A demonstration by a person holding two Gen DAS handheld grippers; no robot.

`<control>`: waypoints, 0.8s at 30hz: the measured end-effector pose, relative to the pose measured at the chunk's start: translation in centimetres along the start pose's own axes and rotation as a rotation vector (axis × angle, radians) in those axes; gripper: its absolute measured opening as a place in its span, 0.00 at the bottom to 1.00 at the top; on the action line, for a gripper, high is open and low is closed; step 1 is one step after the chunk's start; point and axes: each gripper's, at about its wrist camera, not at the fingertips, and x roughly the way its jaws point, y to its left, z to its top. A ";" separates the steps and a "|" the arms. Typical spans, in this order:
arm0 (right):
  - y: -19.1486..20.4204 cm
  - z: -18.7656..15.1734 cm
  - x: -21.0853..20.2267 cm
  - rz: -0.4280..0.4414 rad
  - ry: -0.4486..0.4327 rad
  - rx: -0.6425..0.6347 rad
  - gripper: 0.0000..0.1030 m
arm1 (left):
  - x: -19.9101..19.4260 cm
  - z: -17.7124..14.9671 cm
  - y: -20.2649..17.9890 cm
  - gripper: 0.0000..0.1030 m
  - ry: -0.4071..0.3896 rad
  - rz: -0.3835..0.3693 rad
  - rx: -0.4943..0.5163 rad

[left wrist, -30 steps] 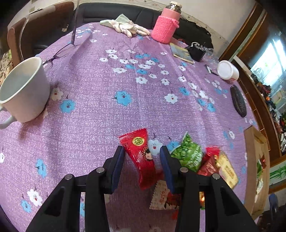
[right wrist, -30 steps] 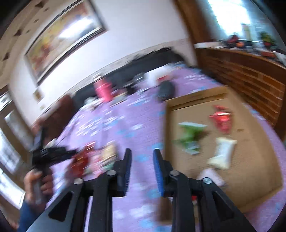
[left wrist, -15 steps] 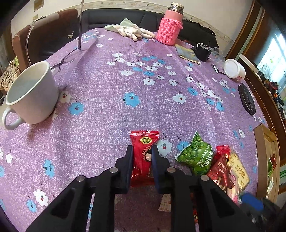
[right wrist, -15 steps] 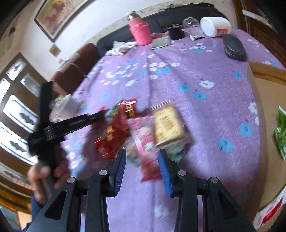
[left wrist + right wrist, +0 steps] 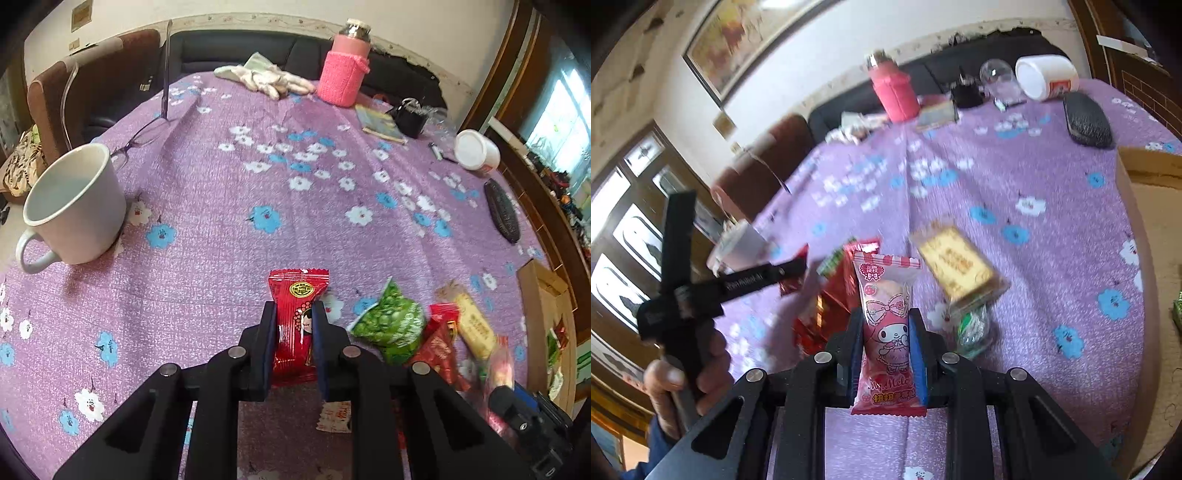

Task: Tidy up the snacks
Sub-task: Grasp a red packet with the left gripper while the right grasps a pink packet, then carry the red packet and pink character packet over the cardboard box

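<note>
My left gripper (image 5: 294,310) is shut on a red snack packet (image 5: 295,317) and holds it above the purple cloth. To its right lie a green pea packet (image 5: 391,325), a red packet (image 5: 437,343) and a yellow biscuit pack (image 5: 474,325). My right gripper (image 5: 886,317) is shut on a pink My Melody snack packet (image 5: 886,314), above the pile. The yellow biscuit pack (image 5: 960,266) and red packets (image 5: 831,299) lie beyond it. The left gripper (image 5: 792,269) shows at the left of the right wrist view with its red packet.
A white mug (image 5: 74,206) stands at the left, glasses (image 5: 144,136) behind it. A pink flask (image 5: 345,70), gloves (image 5: 269,77), a white jar (image 5: 474,151) and a dark case (image 5: 502,210) sit at the far side. A cardboard box (image 5: 535,291) with snacks is at the right edge.
My left gripper closed on the red packet and lifted it. My right gripper swung from the box to the pile and closed on the pink packet.
</note>
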 end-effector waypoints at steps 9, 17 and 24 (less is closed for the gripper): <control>-1.2 0.1 -2.2 -0.016 -0.090 0.060 0.24 | -3.5 -1.4 -3.6 0.17 -0.141 -0.044 0.104; -2.2 0.2 -2.6 -0.049 -0.110 0.094 0.24 | -4.6 -3.3 -7.4 0.17 -0.191 -0.060 0.237; -3.0 0.3 -3.0 -0.058 -0.128 0.125 0.24 | -5.3 -5.0 -9.8 0.17 -0.212 -0.110 0.343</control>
